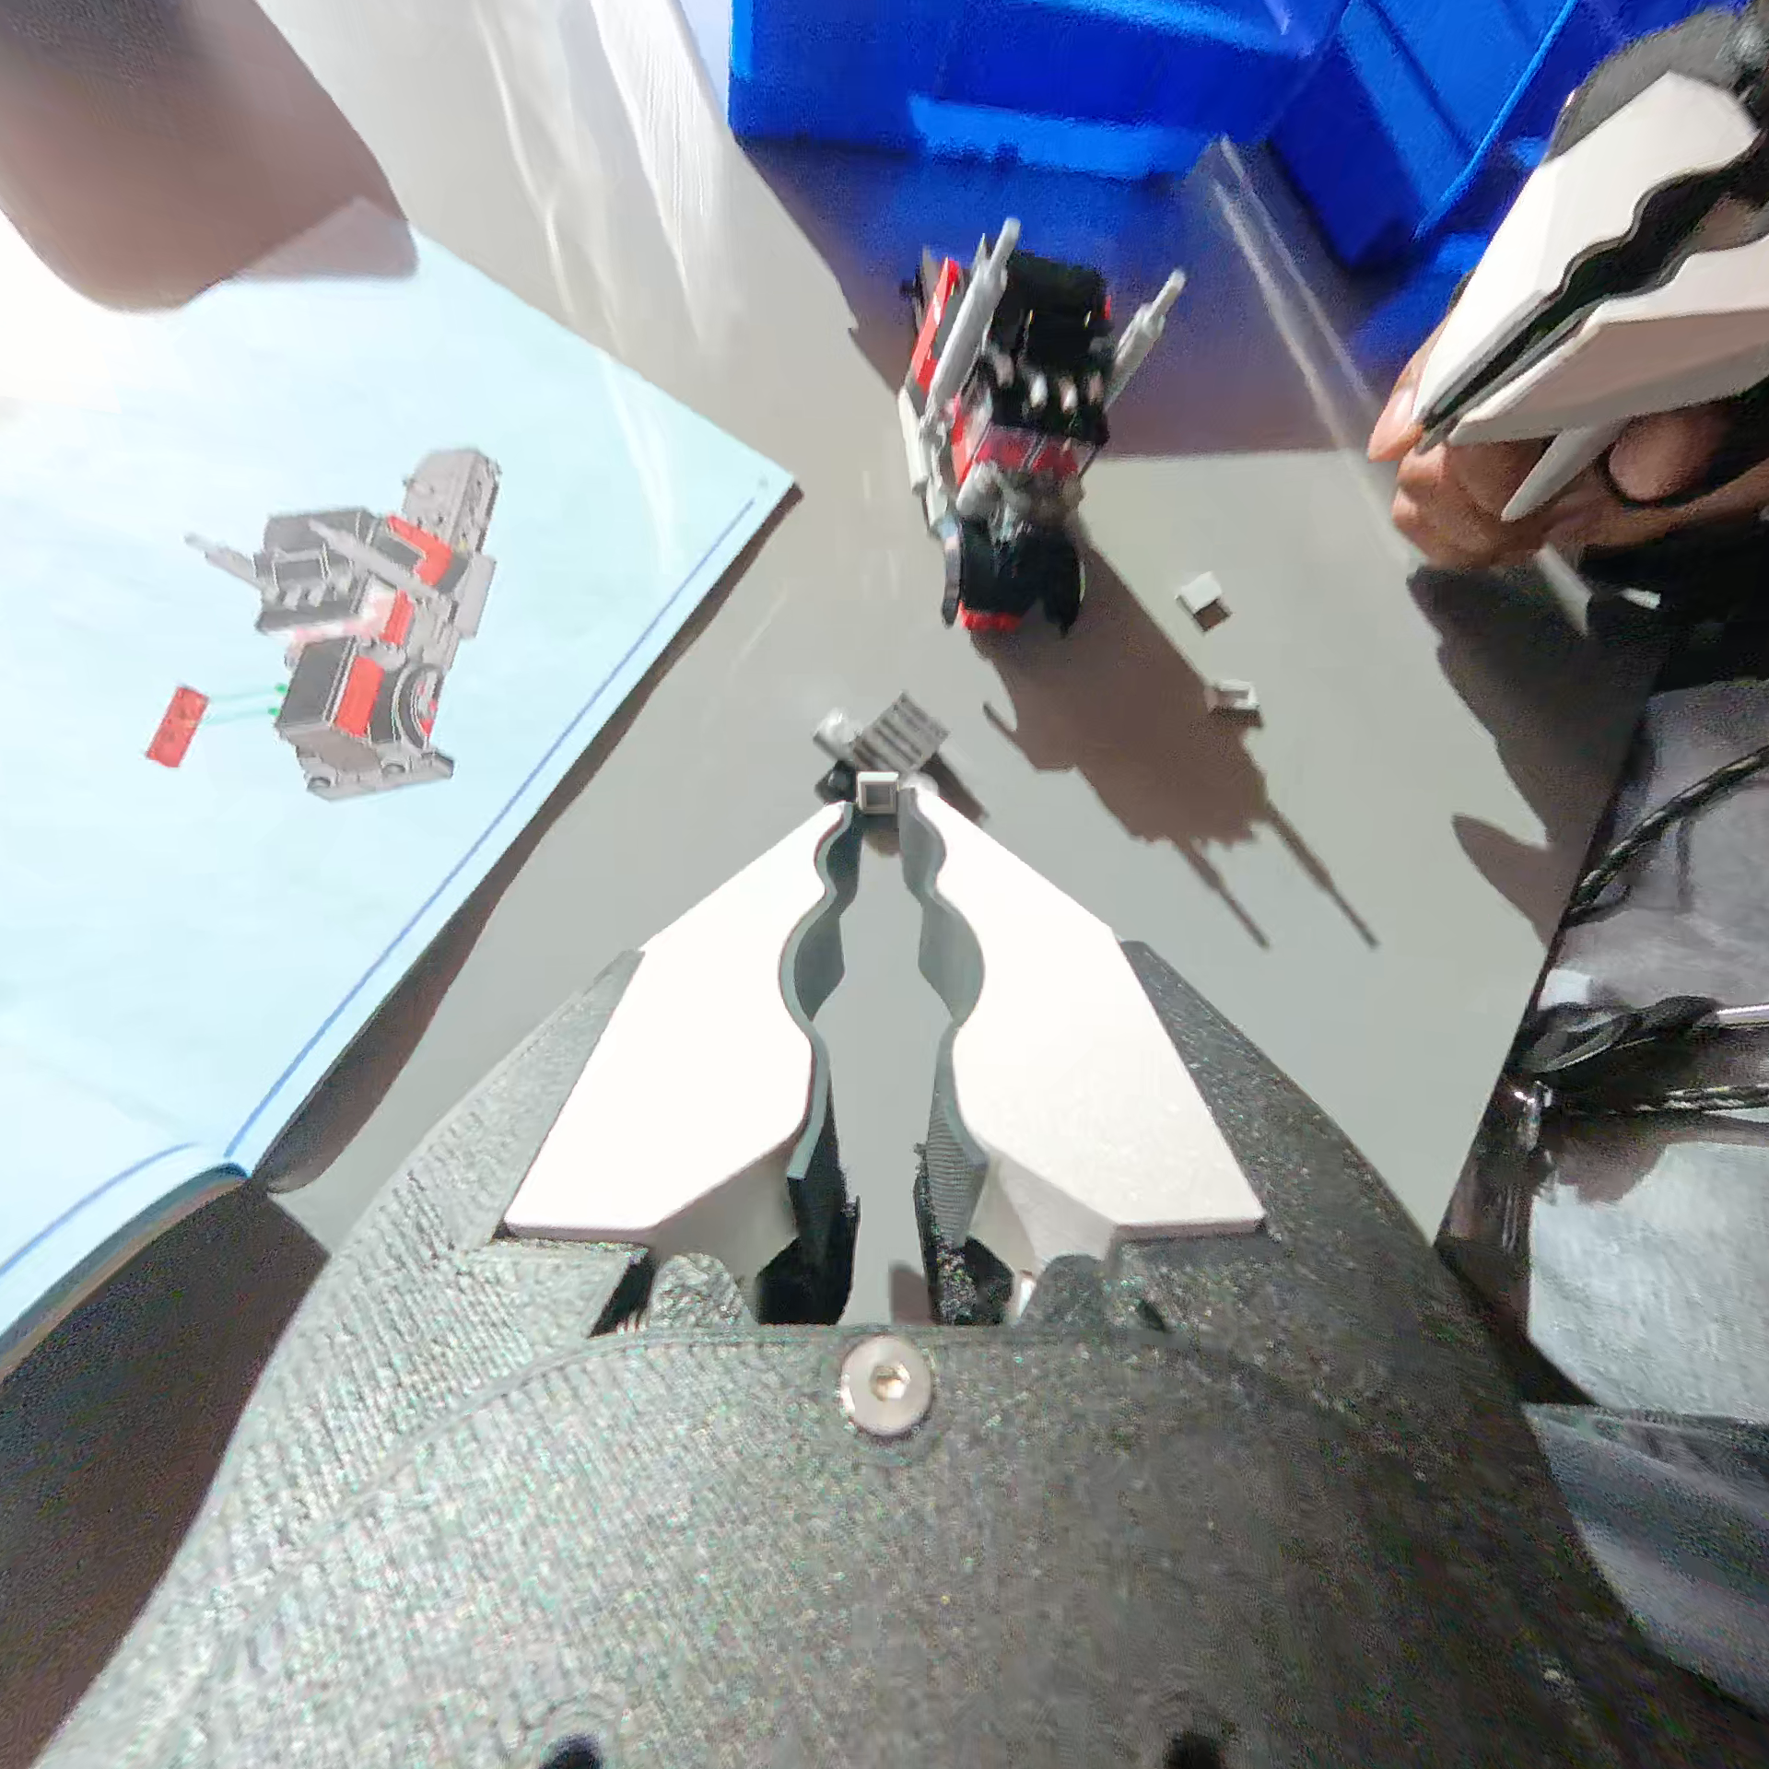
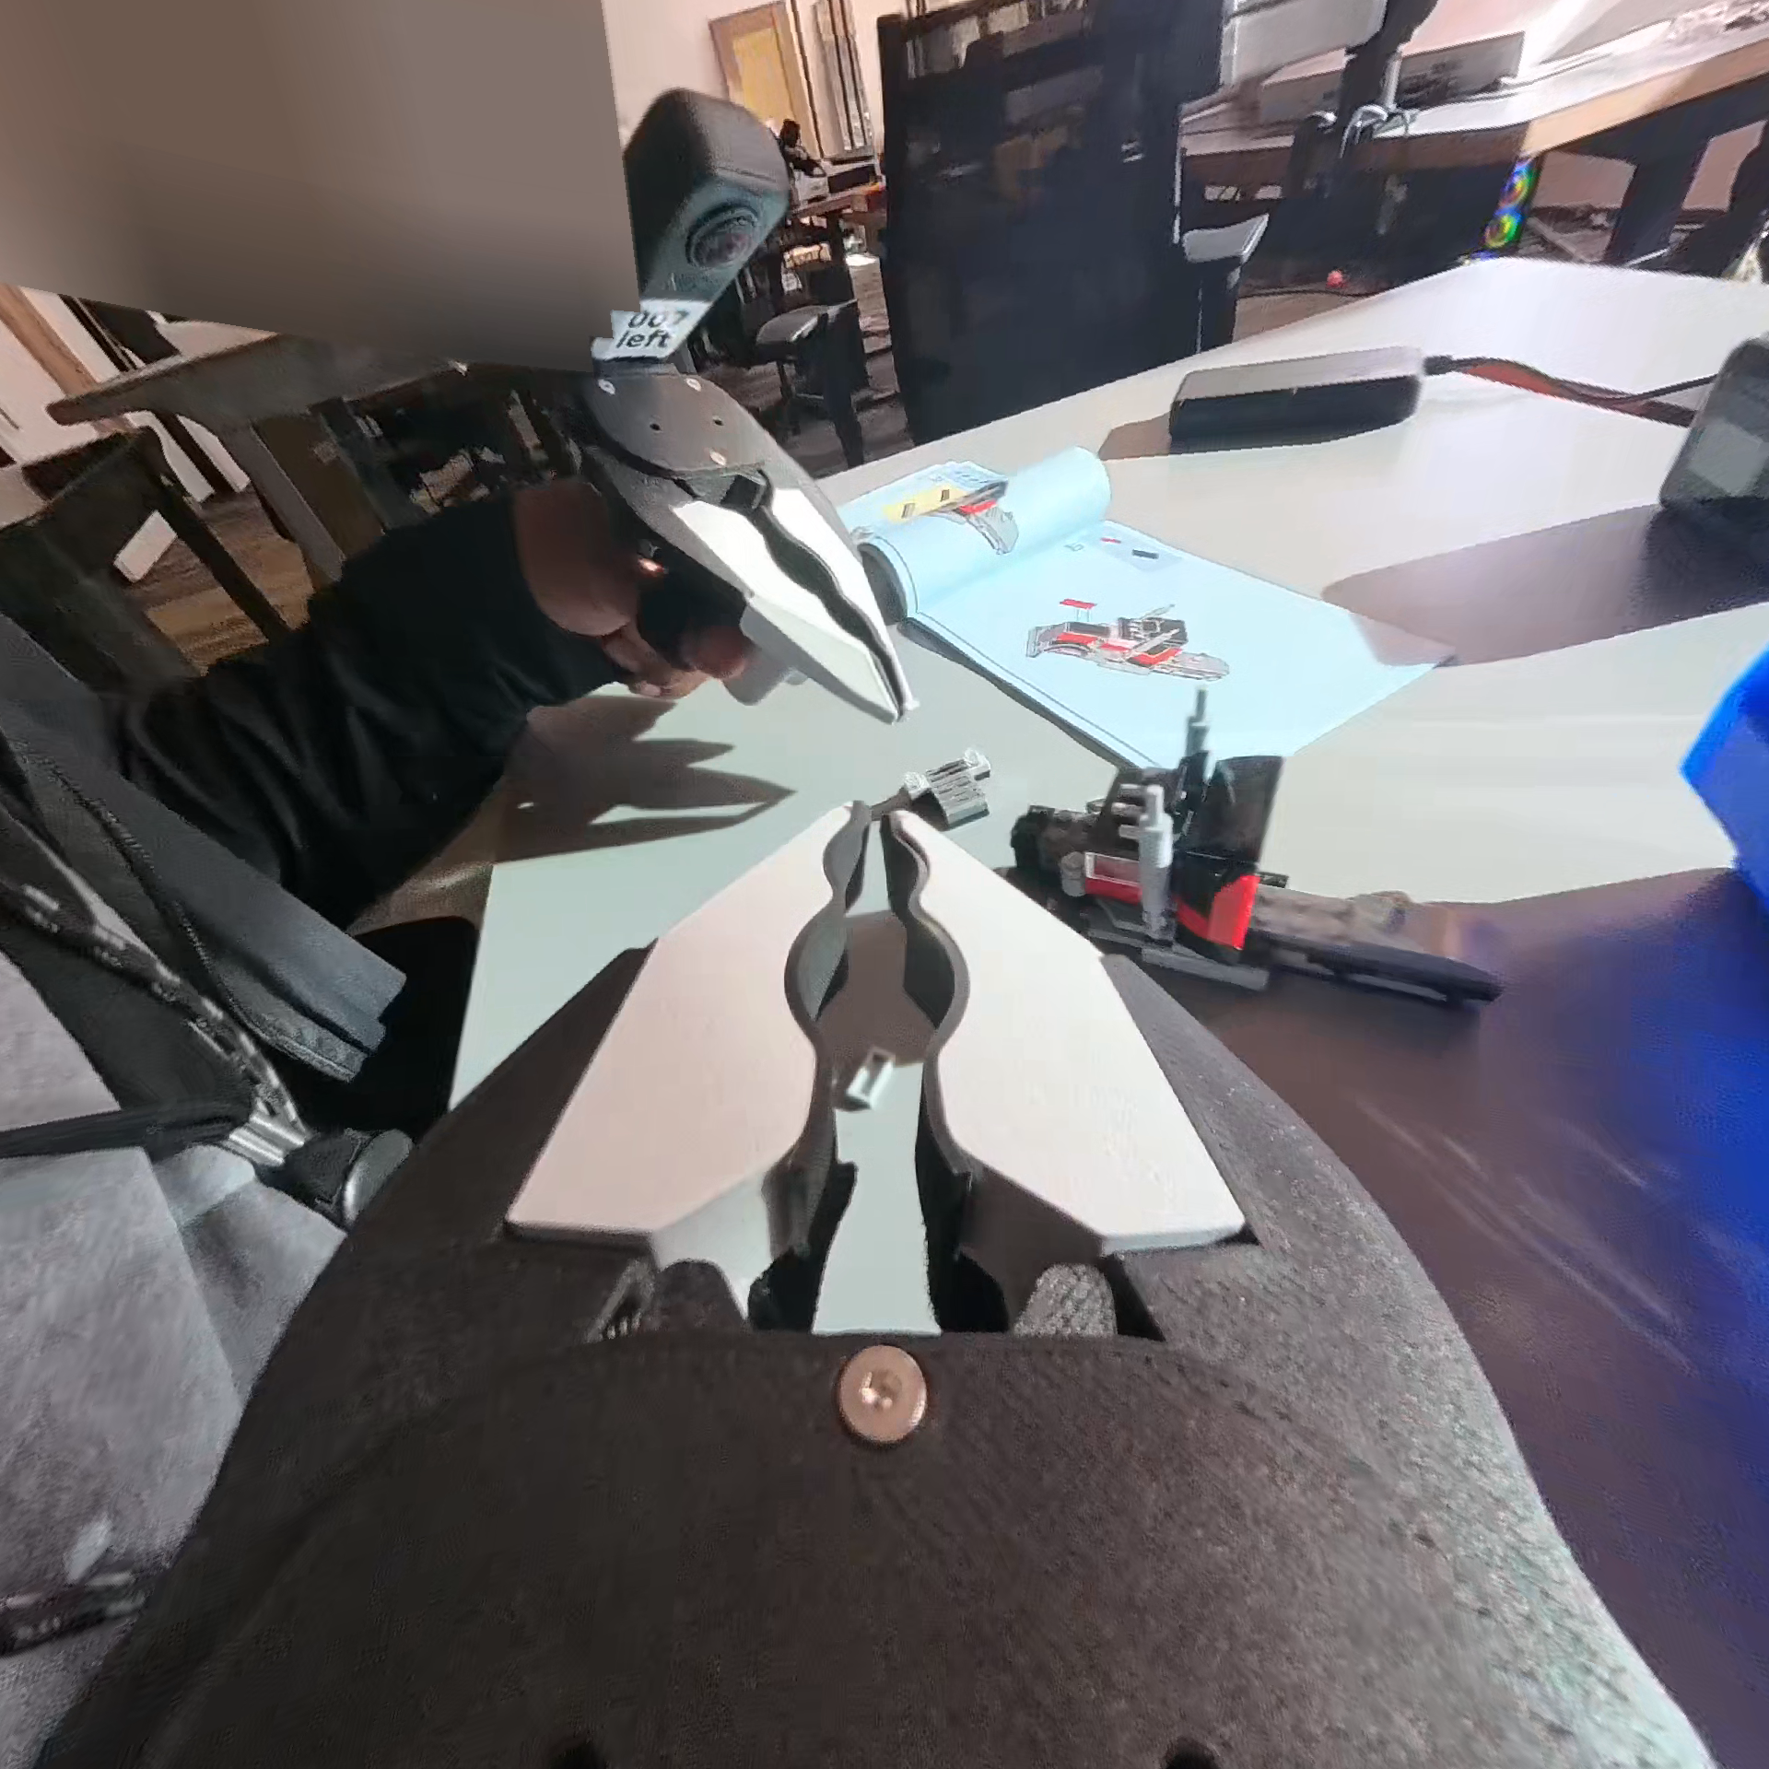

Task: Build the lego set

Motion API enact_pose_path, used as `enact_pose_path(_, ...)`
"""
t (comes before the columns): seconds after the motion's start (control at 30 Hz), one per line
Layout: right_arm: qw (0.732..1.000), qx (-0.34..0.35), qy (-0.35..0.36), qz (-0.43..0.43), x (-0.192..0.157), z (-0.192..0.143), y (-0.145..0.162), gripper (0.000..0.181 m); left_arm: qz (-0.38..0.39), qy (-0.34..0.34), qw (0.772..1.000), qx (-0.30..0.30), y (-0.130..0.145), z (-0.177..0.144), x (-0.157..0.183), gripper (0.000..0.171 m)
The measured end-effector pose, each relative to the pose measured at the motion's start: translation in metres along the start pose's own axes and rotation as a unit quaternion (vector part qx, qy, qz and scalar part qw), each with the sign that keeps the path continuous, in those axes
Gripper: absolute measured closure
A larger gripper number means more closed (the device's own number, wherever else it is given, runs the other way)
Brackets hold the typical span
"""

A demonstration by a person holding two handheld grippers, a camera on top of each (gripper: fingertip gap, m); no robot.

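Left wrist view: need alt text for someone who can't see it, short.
The left gripper pinches a small grey brick at its fingertips above a grey table. Beyond it stands a black, red and grey truck model, with an open instruction booklet to the left and the right gripper at the upper right.

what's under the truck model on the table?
The truck model stands directly on the bare grey table, clear of the instruction booklet behind it. Anything beneath its chassis is hidden.

Right hand-held gripper (image 2: 876, 816) nearly closed, truck model (image 2: 1177, 885), open booklet (image 2: 1197, 622)
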State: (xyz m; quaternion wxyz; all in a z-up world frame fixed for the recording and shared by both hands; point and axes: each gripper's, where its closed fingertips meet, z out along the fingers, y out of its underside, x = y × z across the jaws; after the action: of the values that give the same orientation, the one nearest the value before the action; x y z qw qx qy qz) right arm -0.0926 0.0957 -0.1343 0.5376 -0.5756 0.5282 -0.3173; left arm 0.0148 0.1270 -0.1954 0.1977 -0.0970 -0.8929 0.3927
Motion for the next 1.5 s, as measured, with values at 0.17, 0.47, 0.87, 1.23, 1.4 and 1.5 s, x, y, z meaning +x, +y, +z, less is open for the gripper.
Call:
enact_pose_path(0.17,0.999,-0.039,0.024,0.009,0.006,0.020,0.015,0.176,0.027,0.044,0.998,-0.037,0.015,0.006,-0.006,0.162)
enact_pose_path(0.47,0.996,-0.049,0.047,0.065,0.022,0.021,0.019,0.176,-0.005,0.058,0.997,-0.050,0.020,0.007,-0.002,0.162)
enact_pose_path(0.87,0.995,-0.039,0.066,0.056,0.026,0.019,0.017,0.170,0.018,-0.010,1.000,-0.012,0.018,0.002,-0.007,0.151)
enact_pose_path(1.23,0.994,-0.047,0.075,0.063,0.029,0.020,0.019,0.168,-0.062,-0.005,0.977,0.205,0.016,-0.088,-0.012,0.142)
enact_pose_path(1.4,0.993,-0.055,0.089,0.064,0.032,0.021,0.022,0.168,-0.112,0.029,0.959,0.260,0.013,-0.109,-0.021,0.143)
enact_pose_path(1.5,0.991,-0.061,0.102,0.061,0.035,0.022,0.023,0.168,-0.116,0.042,0.958,0.259,0.013,-0.109,-0.019,0.143)
